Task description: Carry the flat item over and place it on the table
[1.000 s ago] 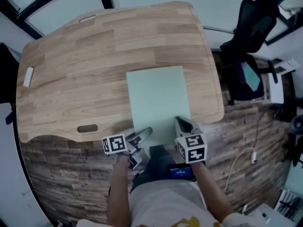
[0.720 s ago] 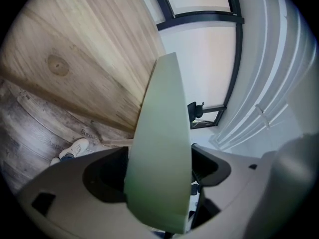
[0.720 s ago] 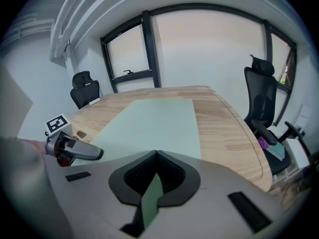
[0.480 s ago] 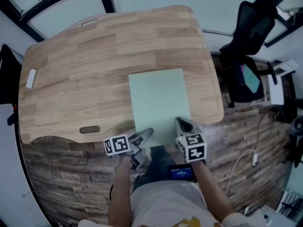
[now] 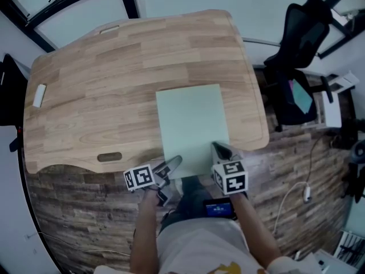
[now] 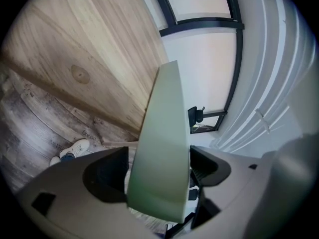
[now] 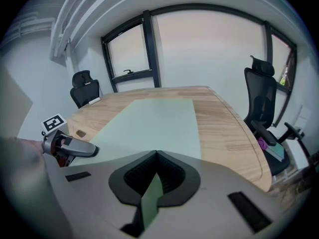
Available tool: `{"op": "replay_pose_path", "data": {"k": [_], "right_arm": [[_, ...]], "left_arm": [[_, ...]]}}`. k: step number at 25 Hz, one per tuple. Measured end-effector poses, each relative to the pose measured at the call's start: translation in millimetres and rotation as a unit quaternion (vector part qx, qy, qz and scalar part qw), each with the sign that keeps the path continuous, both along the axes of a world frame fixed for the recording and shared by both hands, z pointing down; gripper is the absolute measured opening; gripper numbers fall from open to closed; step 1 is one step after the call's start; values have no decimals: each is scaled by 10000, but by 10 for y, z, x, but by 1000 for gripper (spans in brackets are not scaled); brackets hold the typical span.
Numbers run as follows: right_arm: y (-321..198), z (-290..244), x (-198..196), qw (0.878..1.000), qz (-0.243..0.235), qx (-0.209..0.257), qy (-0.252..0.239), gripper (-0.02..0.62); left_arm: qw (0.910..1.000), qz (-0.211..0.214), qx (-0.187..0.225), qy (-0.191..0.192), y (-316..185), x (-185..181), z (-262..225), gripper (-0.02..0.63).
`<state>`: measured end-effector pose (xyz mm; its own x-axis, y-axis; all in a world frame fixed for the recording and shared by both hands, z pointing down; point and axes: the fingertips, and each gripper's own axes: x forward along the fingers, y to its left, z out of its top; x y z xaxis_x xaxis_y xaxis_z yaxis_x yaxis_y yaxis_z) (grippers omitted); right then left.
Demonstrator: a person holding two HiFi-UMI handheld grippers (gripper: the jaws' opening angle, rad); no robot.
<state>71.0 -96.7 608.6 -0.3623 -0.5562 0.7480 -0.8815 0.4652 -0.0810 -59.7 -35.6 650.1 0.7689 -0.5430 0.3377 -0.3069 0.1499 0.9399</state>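
Overhanging the table (image 5: pixel 85 96) edge, sheet (image 5: pixel 191 124) is clamped in left gripper (image 5: pixel 173 164) and right gripper (image 5: pixel 220 150) jaws.

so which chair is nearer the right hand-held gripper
The black chair beside the table, at its right edge, with a teal item on its seat. The other chair stands past the far end, by the window.

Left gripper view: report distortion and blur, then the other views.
Left gripper view: strong fisheye, dark corners, green sheet soft up close. Right gripper view: same fisheye, sheet blurred between the jaws. Head view: milder bowing, table sharp, even light.
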Motion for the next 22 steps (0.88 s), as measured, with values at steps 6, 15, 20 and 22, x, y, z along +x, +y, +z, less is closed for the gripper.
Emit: {"op": "replay_pose_path", "data": {"k": [6, 15, 20, 22], "right_arm": [[-2, -3, 4, 10000, 2, -11, -2, -3], [-5, 14, 3, 10000, 20, 40, 12, -4], [-14, 19, 0, 10000, 30, 38, -8, -4], [-12, -2, -6, 10000, 23, 57, -35, -4]], "left_arm": [[9992, 46, -17, -399, 45, -66, 11, 370], [9903, 248, 283, -1339, 13, -178, -68, 368], [9755, 420, 542, -2090, 2, -257, -139, 368], [9686, 406, 645, -2368, -10, -297, -171, 365]]}}
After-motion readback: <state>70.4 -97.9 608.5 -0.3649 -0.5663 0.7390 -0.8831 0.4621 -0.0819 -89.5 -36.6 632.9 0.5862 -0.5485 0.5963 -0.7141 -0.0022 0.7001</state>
